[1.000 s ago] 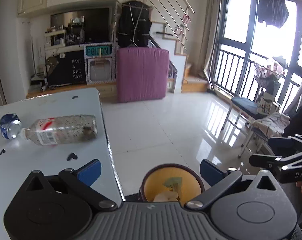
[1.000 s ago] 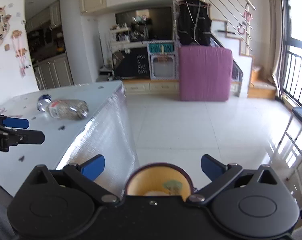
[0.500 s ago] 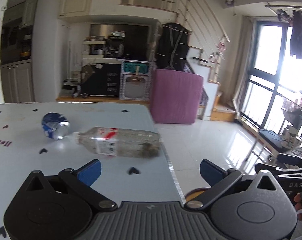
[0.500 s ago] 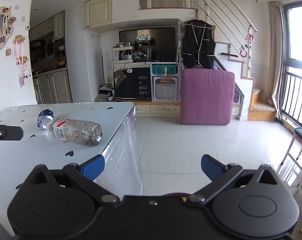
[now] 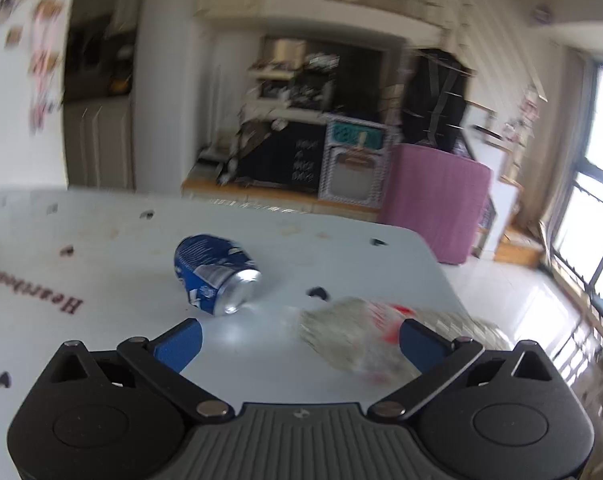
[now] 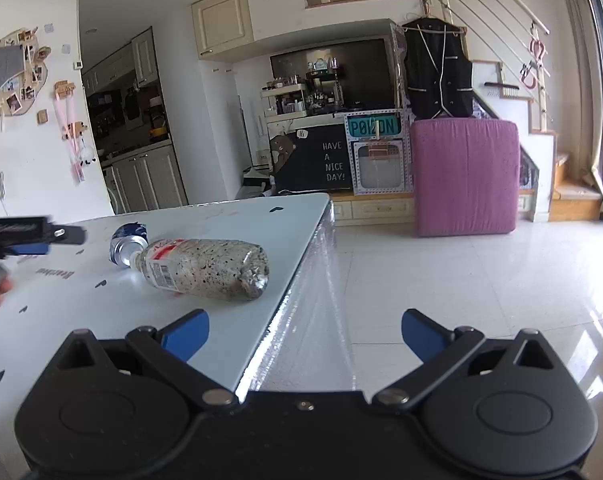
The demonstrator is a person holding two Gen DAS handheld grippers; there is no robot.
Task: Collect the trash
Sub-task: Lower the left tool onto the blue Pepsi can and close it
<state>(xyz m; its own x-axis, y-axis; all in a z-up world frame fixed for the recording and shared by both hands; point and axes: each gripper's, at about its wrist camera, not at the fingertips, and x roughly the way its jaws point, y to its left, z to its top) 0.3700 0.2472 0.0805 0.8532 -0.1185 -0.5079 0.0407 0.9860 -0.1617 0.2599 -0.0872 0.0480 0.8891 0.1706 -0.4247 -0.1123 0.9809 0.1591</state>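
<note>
A crushed blue can (image 5: pixel 213 274) lies on its side on the white table (image 5: pixel 101 264). A clear plastic bottle (image 5: pixel 365 336) with a red label lies to its right, blurred. My left gripper (image 5: pixel 299 344) is open and empty, low over the table just short of both. In the right wrist view the bottle (image 6: pixel 209 268) lies near the table's right edge with the can (image 6: pixel 126 242) behind its neck. My right gripper (image 6: pixel 305 330) is open and empty over the table edge. The left gripper (image 6: pixel 29 234) shows at the far left.
The table edge (image 6: pixel 297 280) drops to a glossy tiled floor (image 6: pixel 461 280). A purple cushion block (image 6: pixel 465 176) stands by the stairs. Cabinets and a chalkboard sign (image 6: pixel 333 162) line the back wall. Windows are at the right.
Both grippers rose from above the yellow bin, which has left both views. The left gripper swung left over the table toward the can and bottle. The right gripper came closer to the bottle.
</note>
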